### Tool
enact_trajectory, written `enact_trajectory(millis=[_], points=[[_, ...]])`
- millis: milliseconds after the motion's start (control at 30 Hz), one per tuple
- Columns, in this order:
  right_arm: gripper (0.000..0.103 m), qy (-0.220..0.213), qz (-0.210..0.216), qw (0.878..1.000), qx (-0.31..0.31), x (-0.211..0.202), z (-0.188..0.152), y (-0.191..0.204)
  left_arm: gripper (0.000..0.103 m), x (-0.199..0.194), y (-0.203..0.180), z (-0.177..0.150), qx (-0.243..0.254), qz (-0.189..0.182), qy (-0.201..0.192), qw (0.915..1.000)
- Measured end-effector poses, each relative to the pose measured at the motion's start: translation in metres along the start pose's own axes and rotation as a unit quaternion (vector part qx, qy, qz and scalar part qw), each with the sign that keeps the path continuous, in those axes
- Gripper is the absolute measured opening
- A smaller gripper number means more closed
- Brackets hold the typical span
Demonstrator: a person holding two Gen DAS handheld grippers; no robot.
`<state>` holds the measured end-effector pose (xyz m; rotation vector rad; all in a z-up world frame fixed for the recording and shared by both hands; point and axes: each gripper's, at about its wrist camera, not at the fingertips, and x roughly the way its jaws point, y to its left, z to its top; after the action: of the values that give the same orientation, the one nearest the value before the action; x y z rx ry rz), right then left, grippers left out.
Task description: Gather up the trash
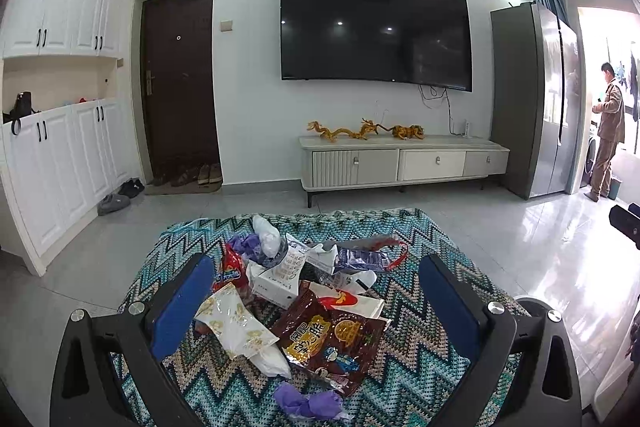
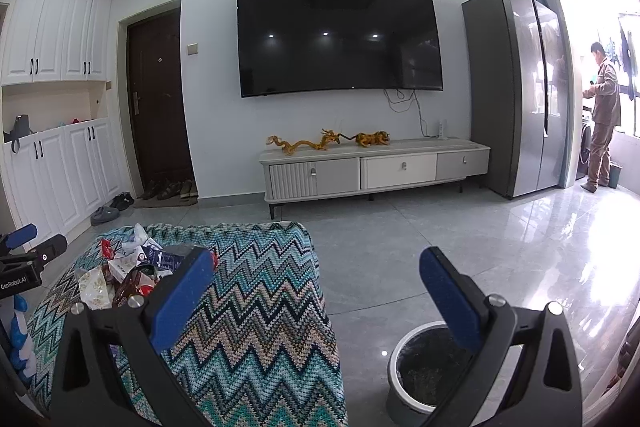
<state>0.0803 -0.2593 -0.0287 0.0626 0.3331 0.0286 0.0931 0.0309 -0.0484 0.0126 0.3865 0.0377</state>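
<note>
Purple wad [image 1: 306, 404]: crumpled plastic at the near edge of the zigzag blanket [image 1: 404, 379], closest to the left camera, apart from the heap above it.
Left gripper [image 1: 316, 291]: jaws wide apart, nothing held; its blue pads flank the trash pile, which sits between them without touching either.
Trash pile [image 1: 296, 291]: heaped in the middle of the blanket, well short of the far edge.
White wrapper [image 1: 236, 331]: gold-printed, on the pile's left side, just beside the left pad.
Red snack bag [image 1: 228, 269]: behind the white wrapper, at the pile's left edge.
White carton [image 1: 276, 285]: centre of the heap, partly covered by other scraps.
Brown snack bag [image 1: 328, 343]: lies flat at the pile's near right, overlapping a white-and-red wrapper.
Blue foil pack [image 1: 362, 259]: far right of the heap.
Right gripper [image 2: 320, 287]: jaws spread wide, empty; the pile lies off to its left, outside the jaws.
Bin [image 2: 424, 367]: round, dark-lined, on the floor right of the blanket, partly behind the right pad.
</note>
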Motion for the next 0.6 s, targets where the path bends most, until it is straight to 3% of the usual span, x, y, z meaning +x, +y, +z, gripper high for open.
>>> enact_trajectory(millis=[400,600], points=[[0.103,-0.015,0.000,1.000,-0.018,-0.033,0.012,0.026,0.103,-0.026,0.025,-0.011,-0.008,-0.002,-0.005,1.0000],[0.103,-0.028,0.022,0.999,-0.015,-0.047,0.011,0.036,0.103,-0.045,0.052,-0.015,-0.021,0.035,-0.014,0.9991]])
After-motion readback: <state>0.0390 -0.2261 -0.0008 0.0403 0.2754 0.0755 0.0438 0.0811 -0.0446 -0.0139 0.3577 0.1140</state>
